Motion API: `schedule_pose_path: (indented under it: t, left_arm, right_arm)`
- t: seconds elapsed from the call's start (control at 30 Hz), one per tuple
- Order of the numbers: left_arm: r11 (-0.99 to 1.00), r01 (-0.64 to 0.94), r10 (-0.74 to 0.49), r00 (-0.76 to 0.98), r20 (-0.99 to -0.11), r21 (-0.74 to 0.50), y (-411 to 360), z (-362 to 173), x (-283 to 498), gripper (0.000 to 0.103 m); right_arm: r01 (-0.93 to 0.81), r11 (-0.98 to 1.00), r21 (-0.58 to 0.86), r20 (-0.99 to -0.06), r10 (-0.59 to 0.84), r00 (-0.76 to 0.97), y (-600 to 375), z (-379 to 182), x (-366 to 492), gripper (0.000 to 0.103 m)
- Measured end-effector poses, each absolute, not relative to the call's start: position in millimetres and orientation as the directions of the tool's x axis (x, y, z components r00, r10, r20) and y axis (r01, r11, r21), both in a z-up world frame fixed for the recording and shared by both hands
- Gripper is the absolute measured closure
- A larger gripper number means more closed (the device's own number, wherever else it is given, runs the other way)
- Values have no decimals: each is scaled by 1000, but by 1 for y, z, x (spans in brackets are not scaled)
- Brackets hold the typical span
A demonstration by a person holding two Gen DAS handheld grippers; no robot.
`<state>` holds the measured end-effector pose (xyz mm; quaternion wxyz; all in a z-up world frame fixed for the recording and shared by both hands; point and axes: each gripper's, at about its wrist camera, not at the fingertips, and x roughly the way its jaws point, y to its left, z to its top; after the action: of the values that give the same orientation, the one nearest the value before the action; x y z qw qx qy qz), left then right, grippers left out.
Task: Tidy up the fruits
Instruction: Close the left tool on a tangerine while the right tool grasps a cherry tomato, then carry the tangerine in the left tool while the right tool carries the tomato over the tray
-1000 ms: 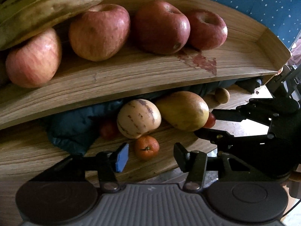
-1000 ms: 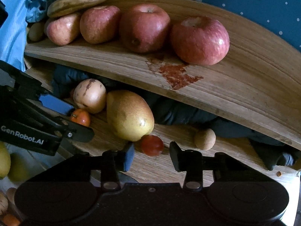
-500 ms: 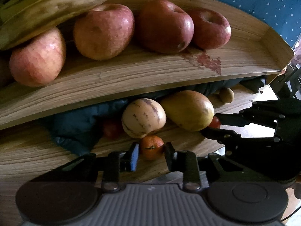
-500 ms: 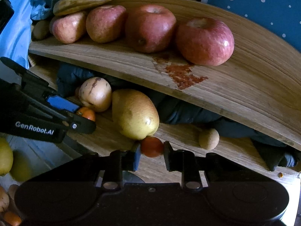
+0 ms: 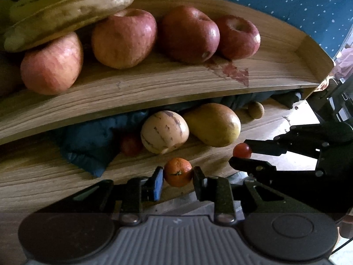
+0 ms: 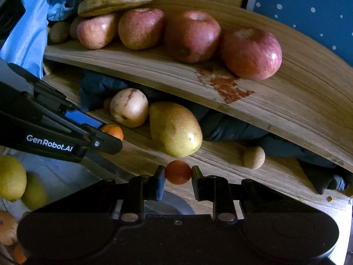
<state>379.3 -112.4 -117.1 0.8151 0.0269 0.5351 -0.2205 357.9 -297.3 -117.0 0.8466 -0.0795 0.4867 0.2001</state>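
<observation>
Apples (image 5: 123,37) line the upper shelf (image 5: 154,88); below it, left gripper (image 5: 177,176) clasps a tangerine (image 5: 178,172), right gripper (image 6: 178,174) a tomato (image 6: 178,172); pear (image 6: 174,128) and other fruit remain.

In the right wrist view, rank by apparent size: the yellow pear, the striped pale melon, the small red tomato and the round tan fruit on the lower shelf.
1. yellow pear
2. striped pale melon
3. and 4. small red tomato and round tan fruit look alike; the tomato is nearer the camera, so unranked.
</observation>
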Motion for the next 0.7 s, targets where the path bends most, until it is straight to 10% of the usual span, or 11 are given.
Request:
schedule_pose_path:
  t: [0.7]
  left_arm:
    - [879,434,-367,351,-861,-197,-84,-91,352,72]
  right_arm:
    - [-390,919,60,-836,259,483,-271,-77,315,76]
